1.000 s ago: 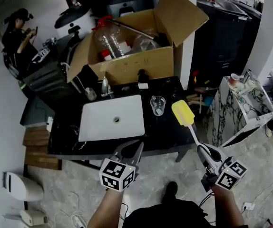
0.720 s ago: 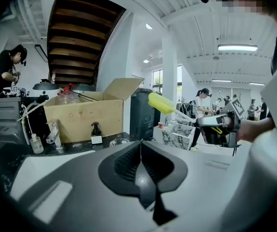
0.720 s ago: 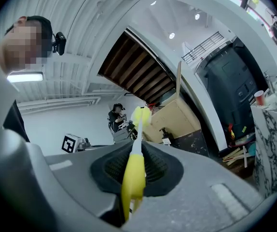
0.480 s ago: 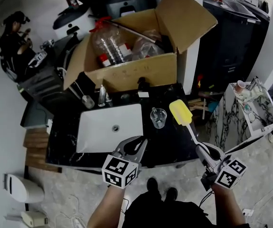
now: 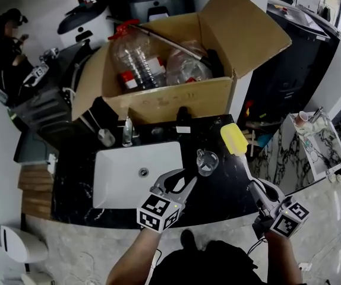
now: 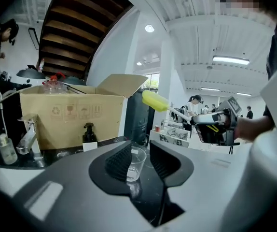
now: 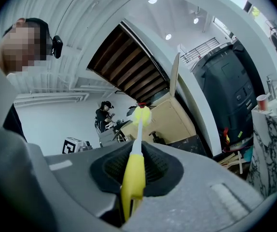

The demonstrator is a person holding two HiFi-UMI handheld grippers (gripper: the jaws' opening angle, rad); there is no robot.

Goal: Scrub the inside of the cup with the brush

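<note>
The clear cup stands on the black table, right of the sink. The left gripper has just been parting its fingers. The cup stands just beyond them, ungripped. It should open wider, slide around the wall, then clamp gently. The right gripper grasps the brush, whose head is up at the cup's right.
</note>
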